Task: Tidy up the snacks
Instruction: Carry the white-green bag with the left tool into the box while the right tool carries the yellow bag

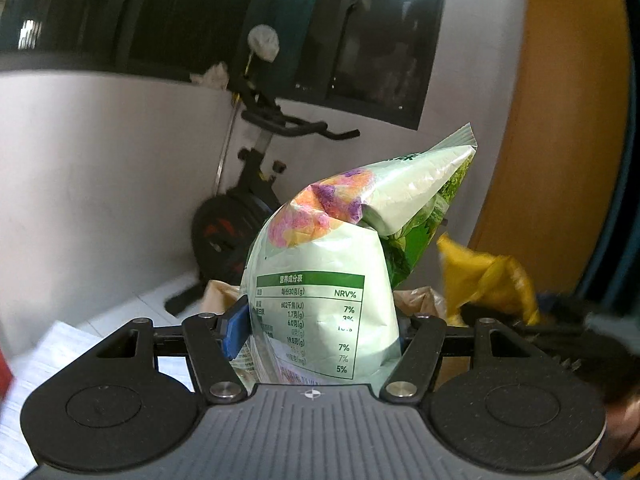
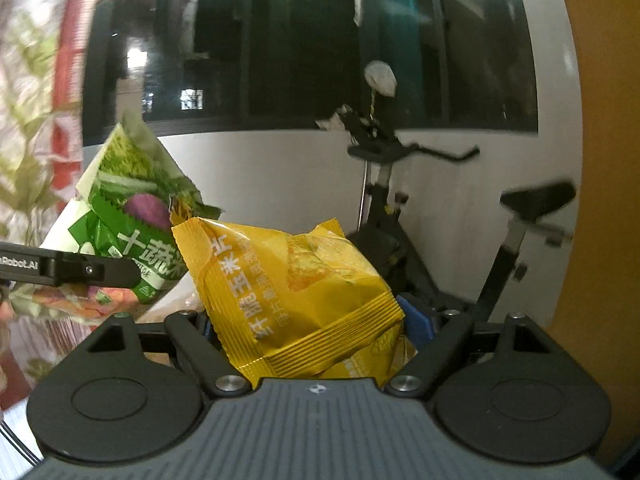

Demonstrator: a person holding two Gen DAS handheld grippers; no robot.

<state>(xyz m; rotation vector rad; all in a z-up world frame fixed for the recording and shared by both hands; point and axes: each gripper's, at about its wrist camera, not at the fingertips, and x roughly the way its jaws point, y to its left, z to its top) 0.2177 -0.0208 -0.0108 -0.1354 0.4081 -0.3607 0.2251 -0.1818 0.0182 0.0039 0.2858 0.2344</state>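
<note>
Left claw (image 1: pixel 320 332): closed on a pale green snack bag (image 1: pixel 324 312), its blue pad (image 1: pixel 234 332) pressed to the bag's left side; the bag stands upright between the fingers, nutrition table facing the camera, top folded over and pointing up to the right; held in the air, clear of any surface. Right claw (image 2: pixel 316 328): closed on a yellow corn-chip bag (image 2: pixel 296 296), puffed and lying crosswise between the fingers, printed lettering running along its length, a blue pad (image 2: pixel 418 320) showing at its right edge; likewise held aloft. Position of the two: from the right wrist the green snack bag (image 2: pixel 136 220) appears up and to the left, just beside the yellow one; from the left wrist the yellow bag (image 1: pixel 484 276) appears low to the right, blurred. Background, both views: white wall (image 1: pixel 100 184); dark window (image 2: pixel 320 40); black exercise bike (image 2: pixel 400 208) standing against the wall; orange panel (image 1: pixel 568 120) at the right edge.
</note>
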